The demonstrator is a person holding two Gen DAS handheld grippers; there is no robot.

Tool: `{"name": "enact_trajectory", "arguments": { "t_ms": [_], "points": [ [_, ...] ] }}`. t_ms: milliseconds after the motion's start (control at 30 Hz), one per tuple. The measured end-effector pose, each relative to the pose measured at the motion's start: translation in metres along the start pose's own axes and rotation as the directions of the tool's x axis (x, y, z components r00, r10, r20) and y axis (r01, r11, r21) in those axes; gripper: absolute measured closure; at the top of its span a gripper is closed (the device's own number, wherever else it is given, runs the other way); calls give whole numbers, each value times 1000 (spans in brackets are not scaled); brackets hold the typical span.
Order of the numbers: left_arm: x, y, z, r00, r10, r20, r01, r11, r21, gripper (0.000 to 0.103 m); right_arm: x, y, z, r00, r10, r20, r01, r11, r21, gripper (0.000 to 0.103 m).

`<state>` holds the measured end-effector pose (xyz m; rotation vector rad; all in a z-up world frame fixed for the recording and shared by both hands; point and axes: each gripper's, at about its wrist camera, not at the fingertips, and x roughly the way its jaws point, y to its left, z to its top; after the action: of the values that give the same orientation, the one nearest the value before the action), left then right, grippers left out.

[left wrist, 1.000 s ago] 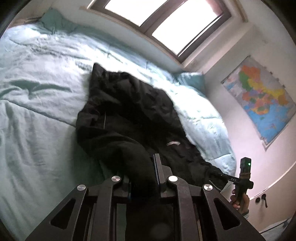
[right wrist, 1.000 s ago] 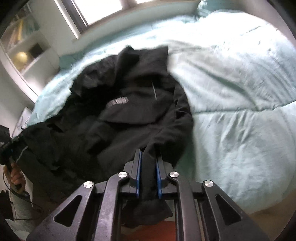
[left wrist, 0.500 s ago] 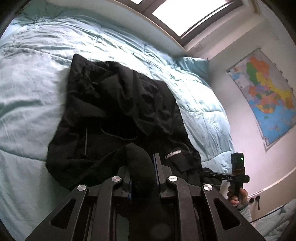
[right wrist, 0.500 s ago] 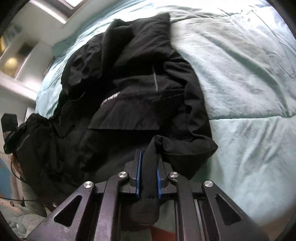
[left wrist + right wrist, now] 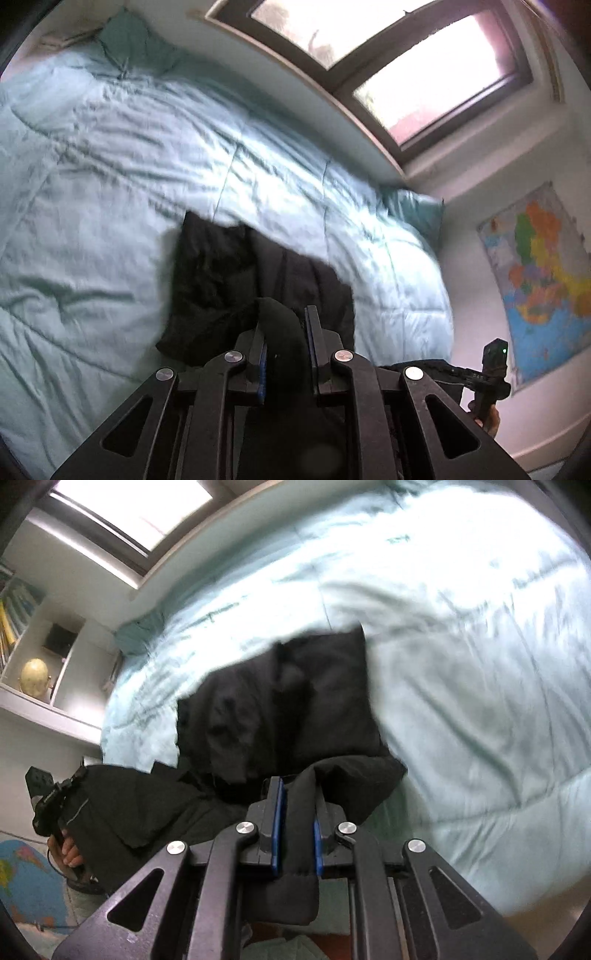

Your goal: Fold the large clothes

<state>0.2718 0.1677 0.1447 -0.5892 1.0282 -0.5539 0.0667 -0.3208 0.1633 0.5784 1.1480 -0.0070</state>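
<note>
Between both hand-held grippers [image 5: 284, 354], black jacket [image 5: 236, 273] clamped

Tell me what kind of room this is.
Most likely a bedroom: a bed with a light teal comforter and pillow under a window, a wall map, and shelves with a globe.

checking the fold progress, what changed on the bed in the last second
Both grippers lifted the black jacket by its near edge, so far less of it lies spread on the teal comforter. Unchanged: left gripper and right gripper stay clamped on the fabric; nothing was let go.
</note>
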Motion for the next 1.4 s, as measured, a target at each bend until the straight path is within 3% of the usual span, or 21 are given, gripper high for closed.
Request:
{"name": "enact_trajectory", "arguments": {
  "t_ms": [100, 167, 233, 433, 467, 533, 600, 700, 767, 833, 900, 1000, 1067, 1100, 1267, 1400],
  "points": [
    [4, 0, 29, 999, 26, 42, -25, 999, -25, 86, -4, 8, 41, 998, -47, 45, 46, 999, 12, 86],
    [20, 10, 45, 998, 45, 32, -43, 997, -58, 86, 7, 5, 64, 995, -88, 36, 87, 996, 15, 86],
    [46, 29, 61, 997, 82, 7, -81, 990, -115, 86, 29, -4, 88, 993, -117, 13, 116, 992, 46, 86],
    [148, 101, 95, 986, 140, -89, -160, 944, -288, 84, 121, -49, 140, 992, -90, -89, 104, 979, 175, 84],
    [169, 115, 99, 981, 152, -122, -183, 936, -300, 84, 131, -55, 146, 991, -94, -98, 111, 975, 192, 80],
    [208, 138, 102, 959, 193, -210, -251, 919, -304, 84, 157, -77, 160, 989, -90, -114, 117, 959, 258, 72],
    [234, 154, 102, 945, 180, -272, -261, 917, -302, 80, 167, -96, 165, 990, -82, -117, 115, 944, 310, 70],
    [237, 153, 107, 940, 133, -315, -212, 949, -233, 72, 173, -117, 166, 990, -80, -116, 116, 929, 350, 66],
    [218, 147, 115, 930, 159, -332, -220, 963, -153, 66, 173, -124, 167, 989, -88, -116, 124, 931, 344, 53],
    [191, 133, 125, 894, 324, -310, -345, 939, -12, 54, 172, -126, 165, 990, -98, -104, 126, 938, 322, 51],
    [162, 118, 136, 878, 410, -246, -401, 912, 88, 44, 173, -119, 164, 992, -84, -91, 105, 960, 261, 50],
    [135, 105, 148, 916, 353, -189, -342, 936, 90, 29, 185, -99, 167, 991, -95, -95, 108, 984, 141, 43],
    [136, 98, 151, 946, 276, -168, -267, 961, 75, 26, 198, -84, 173, 990, -101, -97, 107, 993, 58, 42],
    [144, 97, 151, 950, 261, -170, -251, 965, 75, 26, 204, -78, 176, 991, -96, -91, 98, 995, 16, 42],
    [209, 101, 146, 934, 277, -227, -268, 961, 71, 26, 236, -61, 190, 983, -137, -119, 112, 974, -199, 41],
    [255, 108, 147, 924, 261, -279, -242, 965, 102, 26, 246, -61, 201, 983, -112, -143, 71, 960, -270, 41]
  ]
}}
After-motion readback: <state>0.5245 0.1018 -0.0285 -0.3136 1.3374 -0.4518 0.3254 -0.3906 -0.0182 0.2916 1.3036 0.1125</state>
